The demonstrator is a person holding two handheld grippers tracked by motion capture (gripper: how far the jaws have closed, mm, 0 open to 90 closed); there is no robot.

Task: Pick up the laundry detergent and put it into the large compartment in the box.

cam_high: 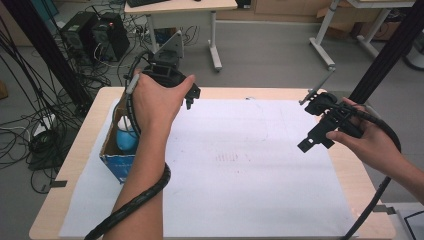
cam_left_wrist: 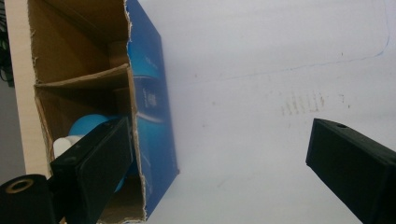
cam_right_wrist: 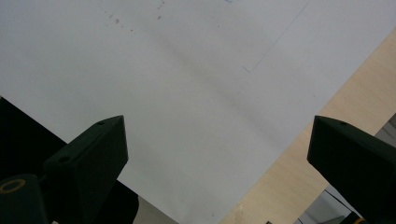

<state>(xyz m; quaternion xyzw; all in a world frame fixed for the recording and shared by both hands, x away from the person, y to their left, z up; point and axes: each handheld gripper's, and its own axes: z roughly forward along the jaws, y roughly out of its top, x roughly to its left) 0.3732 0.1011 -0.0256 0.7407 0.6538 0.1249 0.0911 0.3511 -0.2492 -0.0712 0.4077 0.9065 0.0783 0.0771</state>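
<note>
Covering most of the wooden table is a large white sheet, marked with faint pencil lines and a small patch of reddish smudges near its middle; the light wood is left bare along the edges.

Item: open cardboard box, blue outside, brown inside, stood at the left edge of the sheet. In the left gripper view its interior is seen split by a cardboard divider into compartments, with torn rims. The far compartment is seen bare.

Item: blue rounded object with a white part beside it, lodged in the near compartment of the box. What it is cannot be told. In the left gripper view it is partly hidden behind one jaw.

Item: left gripper, held in the left hand above the box's far end and the sheet's upper left. Its jaws are spread wide, nothing between them; one jaw is seen over the box opening, the other over the white sheet.

Item: right gripper, held in the right hand over the right side of the sheet, well apart from the box. Its jaws are likewise spread wide with nothing gripped; sheet and a strip of table edge are seen between them.

Item: black ribbed cable, wound round the left forearm.
</note>
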